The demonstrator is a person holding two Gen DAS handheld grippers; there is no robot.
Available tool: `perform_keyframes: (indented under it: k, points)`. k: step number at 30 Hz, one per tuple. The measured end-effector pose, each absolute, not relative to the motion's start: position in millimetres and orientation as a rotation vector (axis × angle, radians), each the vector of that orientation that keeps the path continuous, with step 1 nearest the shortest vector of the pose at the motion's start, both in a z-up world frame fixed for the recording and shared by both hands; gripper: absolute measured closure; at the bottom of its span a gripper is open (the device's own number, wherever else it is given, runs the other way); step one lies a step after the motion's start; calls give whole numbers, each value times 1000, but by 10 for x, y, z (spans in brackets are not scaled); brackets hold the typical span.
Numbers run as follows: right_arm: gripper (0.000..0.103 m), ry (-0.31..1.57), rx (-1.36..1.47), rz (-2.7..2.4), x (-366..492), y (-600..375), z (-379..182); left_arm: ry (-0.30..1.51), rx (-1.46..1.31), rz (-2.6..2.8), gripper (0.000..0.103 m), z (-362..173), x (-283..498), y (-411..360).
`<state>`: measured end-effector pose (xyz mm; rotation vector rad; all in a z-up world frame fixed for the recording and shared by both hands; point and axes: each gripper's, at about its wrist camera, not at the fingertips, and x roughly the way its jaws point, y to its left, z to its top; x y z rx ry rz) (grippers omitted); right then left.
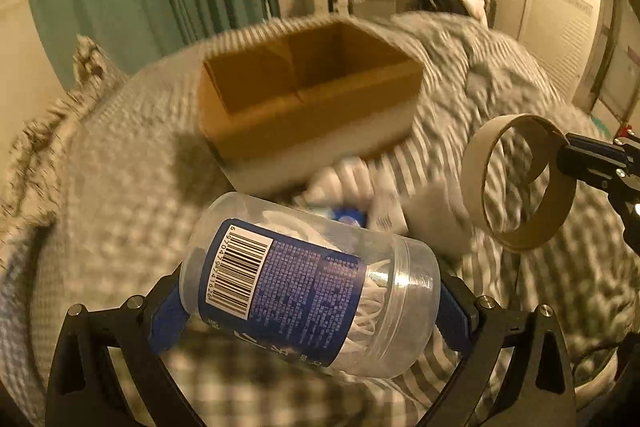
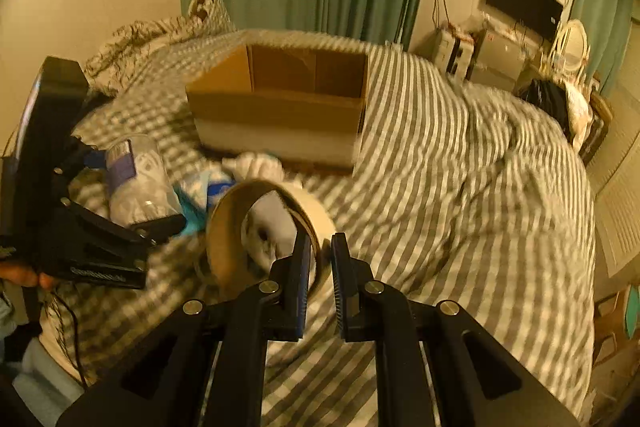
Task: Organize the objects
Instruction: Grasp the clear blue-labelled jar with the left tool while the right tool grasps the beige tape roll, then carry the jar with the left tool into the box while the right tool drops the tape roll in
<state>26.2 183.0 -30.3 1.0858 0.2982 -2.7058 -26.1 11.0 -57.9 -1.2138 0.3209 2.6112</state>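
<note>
— Nearest the left lens: clear plastic jar [image 1: 310, 291], blue label and barcode up, white bits inside. Pinched across its ends by the left gripper [image 1: 316, 311], jaws spread wide to span it, bottom against one pad, lid end against the other. Long axis crosswise to the fingers, tilted a little.

— And on the right?

— Right gripper [image 2: 320, 281] nearly closed, jaws nipping the wall of a cardboard ring [image 2: 268, 231], one finger inside the hoop and one outside. Ring held up off the bed [image 2: 460, 187], open face turned to the side.

— Target?

— Open cardboard box [image 1: 308, 107], standing on the striped cover, ahead of both grippers and beyond the small heap. Flaps folded in; no contents visible in the part of the interior that shows, though blurred. Neither item over the rim yet.

— Nearer side?

— Hard to call. Box roughly straight ahead of the jar, ring off to the right of it; left probably a shade closer.

— Still lying on the bed?

— White and blue soft things [image 2: 240, 171], a smeared heap just in front of the box, between the two grippers. Too blurred to name.
</note>
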Motion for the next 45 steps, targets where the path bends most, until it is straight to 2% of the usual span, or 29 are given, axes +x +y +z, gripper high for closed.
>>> perform_keyframes:
  k: [7,13,16,24,29,31,32,33,35,45]
  points:
    - [92,369,863,-2756,-136,1708,412,182,-1104,2744,2,136,-725,-103]
    - [92,350,794,-2777,-806,1619,728,179,-1040,2843,2,367,-1308,-45]
    - [92,311,824,-2768,-1216,1581,717,104,-1066,2850,2,340,-1641,-58]
    - [92,173,1026,-2713,-2239,1647,285,73,-1166,2808,2,-96,-2220,-25]
    - [92,85,1074,-2663,-2468,1688,-26,52,-1234,2724,1,-335,-2434,-18]
    - [88,43,1079,-2654,-2507,1722,-88,29,-1259,2686,0,-389,-2486,-19]
    - [72,22,1074,-2652,-2486,1750,-103,29,-1254,2691,0,-394,-2490,-19]
    - [49,-1,1066,-2656,-2485,1778,-103,35,-1243,2698,0,-391,-2488,-17]
    - [37,-45,1034,-2668,-2449,1850,-66,49,-1217,2707,0,-354,-2466,26]
    - [36,-15,962,-2720,-1985,1977,361,69,-1112,2778,0,75,-2156,-11]
